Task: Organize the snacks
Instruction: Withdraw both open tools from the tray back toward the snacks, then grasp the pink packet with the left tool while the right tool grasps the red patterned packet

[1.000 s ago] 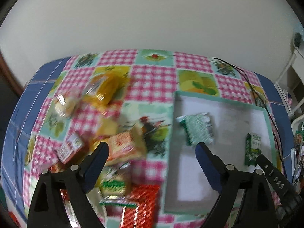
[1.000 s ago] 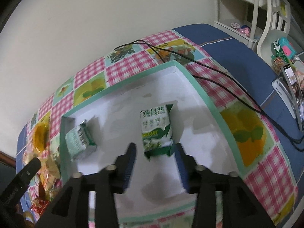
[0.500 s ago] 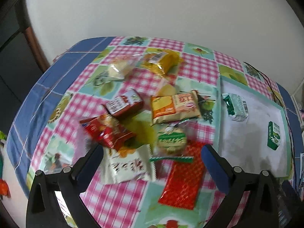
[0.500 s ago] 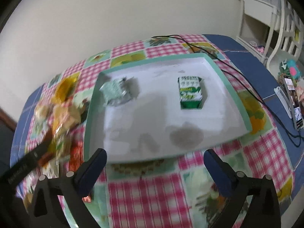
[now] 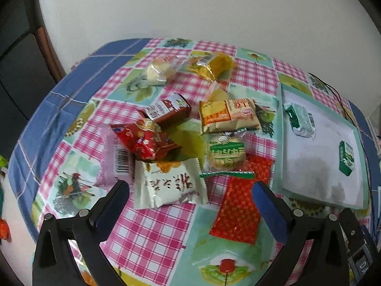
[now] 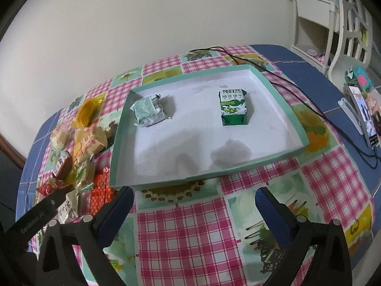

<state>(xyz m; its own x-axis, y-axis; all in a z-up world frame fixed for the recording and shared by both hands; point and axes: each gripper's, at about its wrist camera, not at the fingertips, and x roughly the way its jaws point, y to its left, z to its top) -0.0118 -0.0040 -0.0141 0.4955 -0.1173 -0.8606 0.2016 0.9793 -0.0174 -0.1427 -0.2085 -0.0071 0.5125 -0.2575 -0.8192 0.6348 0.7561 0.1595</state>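
Note:
A white tray with a teal rim (image 6: 295, 121) (image 5: 278, 143) lies on the checked tablecloth. In it are a green biscuit pack (image 6: 233, 108) (image 5: 346, 158) and a pale green foil pack (image 6: 148, 110) (image 5: 301, 120). Left of the tray lies a heap of several snacks: a white packet (image 5: 169, 186), a red patterned packet (image 5: 240, 207), an orange biscuit pack (image 5: 228, 116), a red crinkled pack (image 5: 145, 140). My left gripper (image 5: 189, 190) is open above the heap's near edge, nothing between its fingers. My right gripper (image 6: 194, 196) stands open over the cloth before the tray's near rim.
A black cable (image 6: 285, 78) runs across the cloth behind and right of the tray. A phone on a stand (image 6: 364, 114) sits at the table's right edge, with white furniture (image 6: 333, 23) beyond. A wall backs the table; the cloth's blue border hangs over the edges.
My right gripper opened off the green biscuit pack, left it in the tray and drew back toward the near rim. My left gripper swung left from the tray to the snack heap.

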